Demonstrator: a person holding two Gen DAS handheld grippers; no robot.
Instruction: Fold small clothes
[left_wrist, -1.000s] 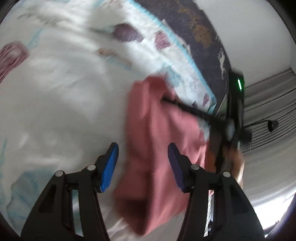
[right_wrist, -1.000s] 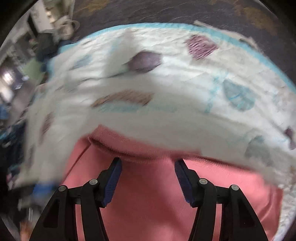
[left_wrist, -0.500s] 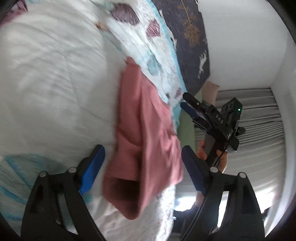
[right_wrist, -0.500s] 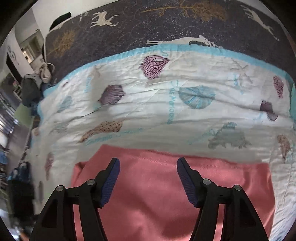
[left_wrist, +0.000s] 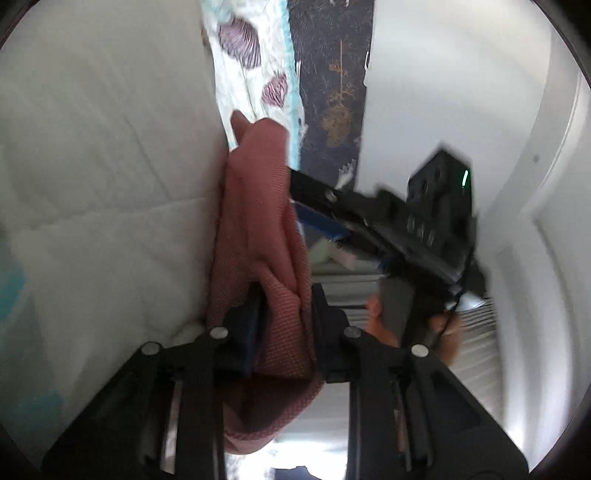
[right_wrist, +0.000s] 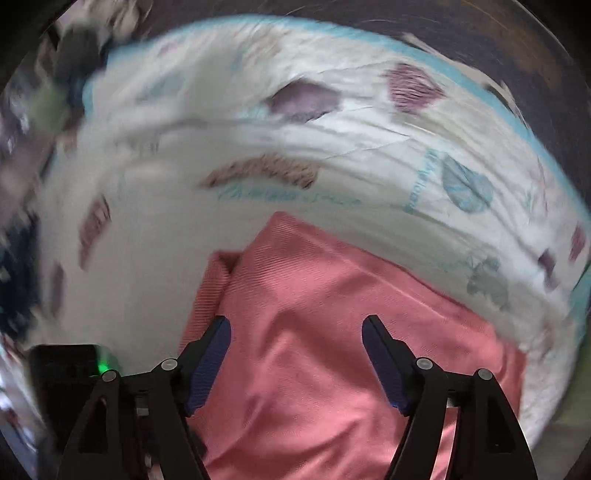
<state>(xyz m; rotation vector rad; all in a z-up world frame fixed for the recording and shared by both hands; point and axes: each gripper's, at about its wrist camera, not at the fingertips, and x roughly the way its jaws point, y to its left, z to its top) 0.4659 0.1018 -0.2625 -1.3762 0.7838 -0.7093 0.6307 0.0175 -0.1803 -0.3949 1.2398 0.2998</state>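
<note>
A small pink garment (left_wrist: 258, 206) lies on the white seashell-print quilt (left_wrist: 110, 184). My left gripper (left_wrist: 286, 295) points level along the bed; its jaws are closing and pinch a bunched fold at the garment's near edge. In the left wrist view my right gripper (left_wrist: 321, 214) reaches in from the right, a person's hand (left_wrist: 380, 325) behind it. In the right wrist view that right gripper (right_wrist: 295, 325) points steeply down over the garment (right_wrist: 332, 369). Its jaws are opening, with the cloth spread below them and nothing gripped.
The quilt (right_wrist: 295, 166) has a light blue border, and a dark blanket with gold and white prints (left_wrist: 332, 74) lies beyond it. A white wall and blinds stand to the right in the left wrist view. The left gripper's black body (right_wrist: 70, 369) shows at lower left.
My left gripper swung level, dropped to the garment's edge and closed from wide open onto a fold. The right gripper moved sideways over the cloth and its jaws widened.
</note>
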